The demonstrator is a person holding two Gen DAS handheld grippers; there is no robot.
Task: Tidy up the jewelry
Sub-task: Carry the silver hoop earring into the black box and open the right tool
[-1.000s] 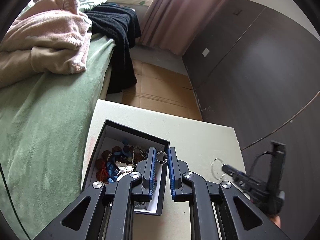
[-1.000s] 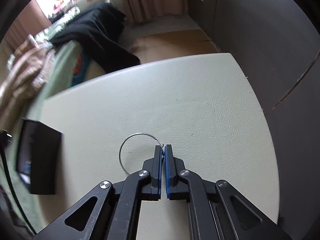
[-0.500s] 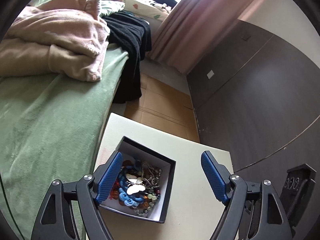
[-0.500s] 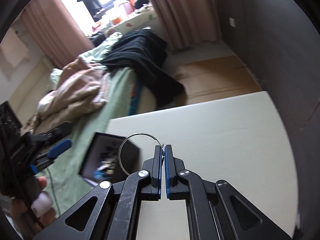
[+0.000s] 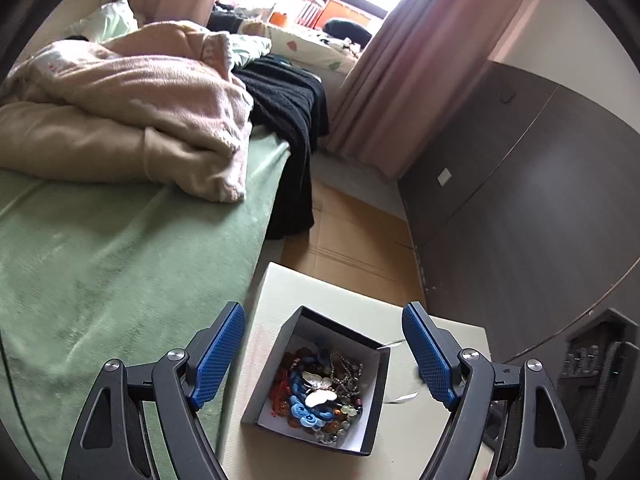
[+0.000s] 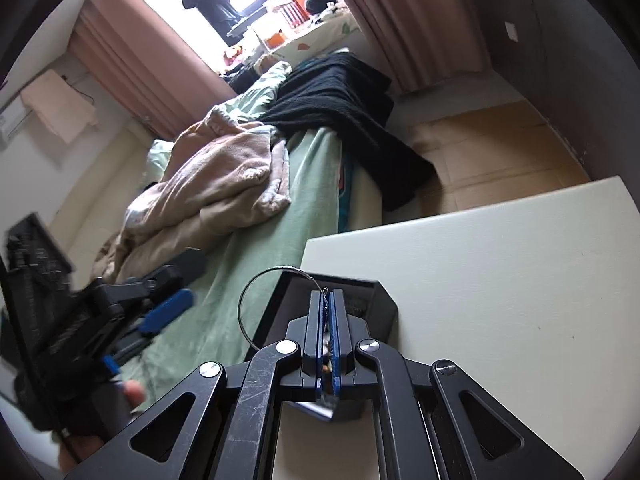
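A black jewelry box point(image 5: 376, 392) with a white lining stands open on the cream table point(image 5: 280, 292), holding a tangle of beads, chains and a silver butterfly piece point(image 5: 318, 394). My left gripper point(image 5: 324, 356) is wide open and empty, held above the box. My right gripper point(image 6: 328, 300) is shut on a thin silver hoop point(image 6: 248, 300) and holds it over the box point(image 6: 384, 300). The hoop shows only as a faint blur at the box's right edge in the left wrist view. The left gripper point(image 6: 160, 312) appears at the left of the right wrist view.
A bed with a green cover point(image 5: 100, 272) runs along the table's left side, with a beige blanket point(image 5: 120, 120) and a black garment point(image 5: 288, 120) on it. A dark wall point(image 5: 520, 200) stands on the right. Wooden floor point(image 5: 352, 232) lies beyond the table.
My left gripper let go of a small ring at the box, opened wide and rose. My right gripper lifted the silver hoop off the table and carried it left over the box.
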